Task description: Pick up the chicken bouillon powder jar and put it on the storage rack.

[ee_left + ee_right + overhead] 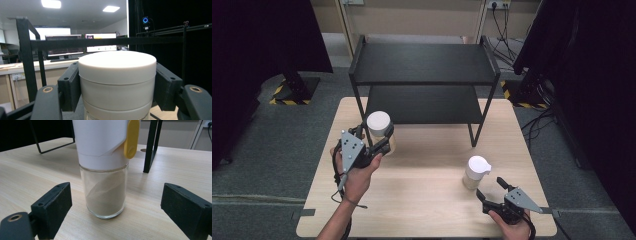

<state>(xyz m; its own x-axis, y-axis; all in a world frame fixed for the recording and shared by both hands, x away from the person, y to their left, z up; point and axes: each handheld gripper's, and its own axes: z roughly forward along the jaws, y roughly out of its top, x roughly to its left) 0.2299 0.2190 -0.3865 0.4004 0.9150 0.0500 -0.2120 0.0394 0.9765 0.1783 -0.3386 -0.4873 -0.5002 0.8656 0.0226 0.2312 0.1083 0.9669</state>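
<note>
Nearest the person, at the table's right front, the right gripper rests low in the right hand with its black jaws standing well apart and nothing between them. Just beyond its tips stands a clear glass jar with a white pour-spout lid and yellow flap, upright on the pale wooden table; in the right gripper view the jar is partly filled with a beige powder that slopes to one side, and neither pad touches the glass.

Farther in and to the left, the left hand holds the left gripper, whose jaws are clamped on a round white-lidded jar, one pad on each side just below the lid. In the high view this jar sits near the front left leg of the rack; it appears to be raised off the table, though the gripper hides its base.

Behind both jars stands a black metal two-tier rack, its legs on the far half of the table and both shelves bare. Beyond it lie grey floor and dark curtains.
</note>
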